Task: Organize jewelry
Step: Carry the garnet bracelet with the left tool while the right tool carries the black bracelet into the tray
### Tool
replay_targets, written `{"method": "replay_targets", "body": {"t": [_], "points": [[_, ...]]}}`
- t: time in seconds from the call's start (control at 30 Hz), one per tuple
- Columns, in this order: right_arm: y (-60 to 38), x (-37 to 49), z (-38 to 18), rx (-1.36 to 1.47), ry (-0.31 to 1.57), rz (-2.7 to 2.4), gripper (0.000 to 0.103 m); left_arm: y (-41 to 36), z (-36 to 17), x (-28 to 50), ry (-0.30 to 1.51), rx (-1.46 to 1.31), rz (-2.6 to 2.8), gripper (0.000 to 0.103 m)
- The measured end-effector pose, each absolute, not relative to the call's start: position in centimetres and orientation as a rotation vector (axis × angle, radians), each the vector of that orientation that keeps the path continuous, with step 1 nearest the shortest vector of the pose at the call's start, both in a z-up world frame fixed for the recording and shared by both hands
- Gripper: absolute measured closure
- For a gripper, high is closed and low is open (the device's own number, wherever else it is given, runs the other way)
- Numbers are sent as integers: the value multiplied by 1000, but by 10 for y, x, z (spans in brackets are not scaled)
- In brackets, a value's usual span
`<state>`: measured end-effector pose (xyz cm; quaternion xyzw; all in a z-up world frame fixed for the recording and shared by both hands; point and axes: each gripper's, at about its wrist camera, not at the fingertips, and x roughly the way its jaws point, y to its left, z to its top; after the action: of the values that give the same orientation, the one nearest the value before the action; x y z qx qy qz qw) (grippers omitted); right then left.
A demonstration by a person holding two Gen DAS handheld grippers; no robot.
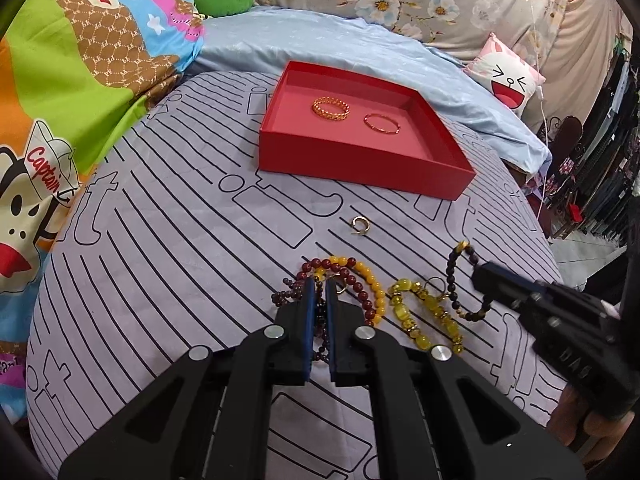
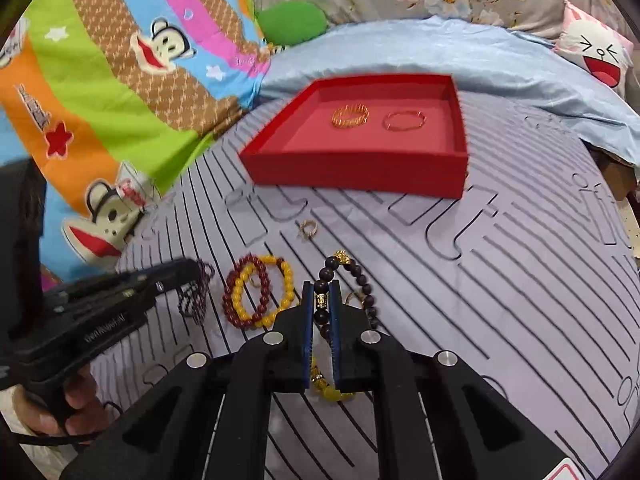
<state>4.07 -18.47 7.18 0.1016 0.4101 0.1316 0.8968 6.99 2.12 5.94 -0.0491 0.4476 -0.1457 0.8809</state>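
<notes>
Two gold bangles (image 1: 354,114) lay in red box (image 1: 360,160), right gripper (image 2: 322,300) jaws clamped on dark bead bracelet (image 2: 362,280), left gripper (image 1: 319,296) jaws closed on garnet strand (image 1: 320,316) on bed (image 1: 180,260).

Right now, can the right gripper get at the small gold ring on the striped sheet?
Probably not yet: the right gripper is shut on the dark bead bracelet. The small gold ring lies clear ahead of it, before the red box.
</notes>
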Motion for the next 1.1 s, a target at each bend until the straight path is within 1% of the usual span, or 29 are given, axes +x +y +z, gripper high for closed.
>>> {"method": "replay_targets", "body": {"t": [0.17, 0.43, 0.63, 0.8, 0.97, 1.1], "points": [[-203, 40, 98, 284, 793, 287, 96, 19, 76, 68, 899, -101, -333, 98], [-215, 52, 117, 248, 752, 223, 96, 13, 102, 80, 860, -87, -372, 98], [-220, 99, 137, 199, 703, 206, 96, -3, 128, 130, 819, -71, -417, 98], [-222, 157, 140, 195, 691, 177, 96, -31, 143, 193, 760, -19, -413, 98], [-222, 206, 126, 160, 717, 118, 96, -48, 128, 247, 784, -6, -383, 98], [-218, 232, 104, 134, 766, 97, 95, -55, 96, 282, 851, 16, -335, 98]]}}
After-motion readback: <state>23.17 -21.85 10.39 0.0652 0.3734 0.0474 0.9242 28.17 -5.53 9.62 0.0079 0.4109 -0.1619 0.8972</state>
